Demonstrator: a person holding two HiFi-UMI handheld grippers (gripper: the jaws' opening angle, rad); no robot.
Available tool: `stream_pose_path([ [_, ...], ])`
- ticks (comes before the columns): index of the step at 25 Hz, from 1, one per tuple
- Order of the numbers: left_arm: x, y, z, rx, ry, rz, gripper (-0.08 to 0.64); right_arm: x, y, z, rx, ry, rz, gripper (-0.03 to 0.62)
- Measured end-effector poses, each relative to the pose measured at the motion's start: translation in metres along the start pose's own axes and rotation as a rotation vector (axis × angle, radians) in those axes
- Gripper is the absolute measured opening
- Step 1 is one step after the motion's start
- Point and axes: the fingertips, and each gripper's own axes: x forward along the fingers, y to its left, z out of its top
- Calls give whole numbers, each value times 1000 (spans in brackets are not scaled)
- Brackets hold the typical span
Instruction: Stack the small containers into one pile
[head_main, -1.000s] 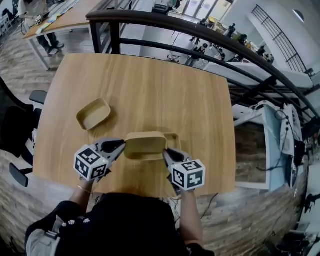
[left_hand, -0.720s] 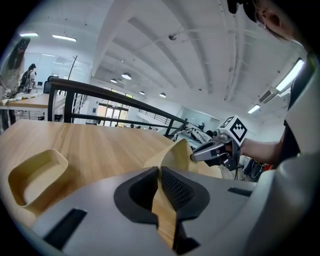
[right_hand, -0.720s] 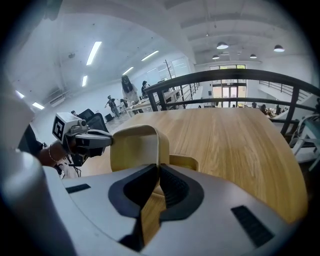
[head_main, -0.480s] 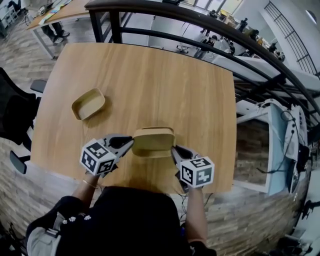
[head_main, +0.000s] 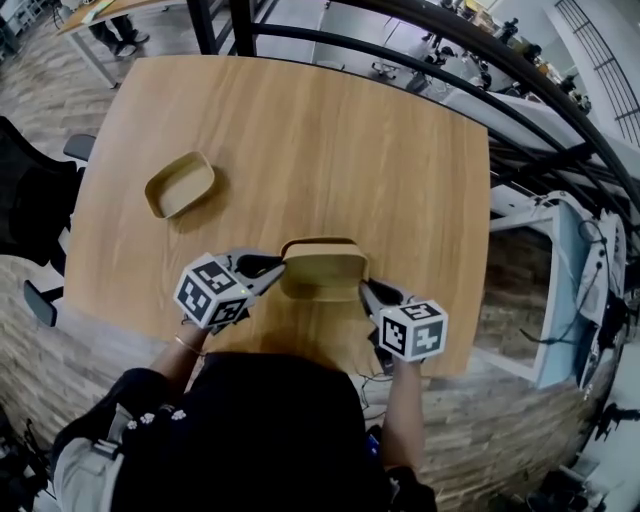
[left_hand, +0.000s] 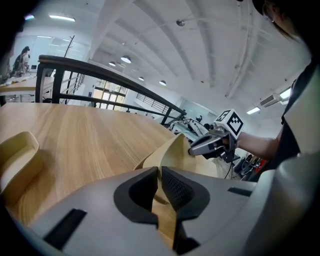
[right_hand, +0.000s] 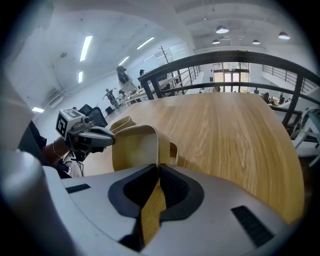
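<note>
Seen from above, a pale wooden bench (head_main: 330, 150) fills the upper and middle of the frame, and the person's dark-clothed torso (head_main: 260, 430) fills the bottom. Just above the torso, near the lower edge of the bench, a small tan container (head_main: 322, 272) is gripped from both sides. The left claw (head_main: 276, 268) pinches its left wall and the right claw (head_main: 366, 291) pinches its right wall. In each gripper view the two dark pads stand almost together, with only the thin container wall clamped between them. The container looks tipped rather than lying flat, and a shadow falls on the wood just below it. Whether it touches the bench cannot be told. A second small container (head_main: 180, 185) of the same tan colour lies alone, open side up, on the upper left part of the bench, well apart from the gripped one. It also shows at the far left edge of the left gripper view and behind the opposite gripper in the right gripper view. A dark curved railing (right_hand: 230, 52) runs beyond the far edge of the bench.
</note>
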Motion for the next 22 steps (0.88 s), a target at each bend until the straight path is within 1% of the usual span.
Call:
stream_pose_path([
  [6, 7, 9, -5, 0, 52, 5, 37, 15, -6, -6, 6, 56, 27, 37],
  [11, 8, 13, -8, -21, 62, -1, 37, 21, -6, -7, 4, 79, 33, 37],
  [17, 11, 17, -9, -41, 64, -2, 38, 24, -7, -6, -15, 65, 26, 37],
  [22, 14, 22, -12, -45, 79, 1, 38, 26, -7, -6, 11, 30, 36, 37],
])
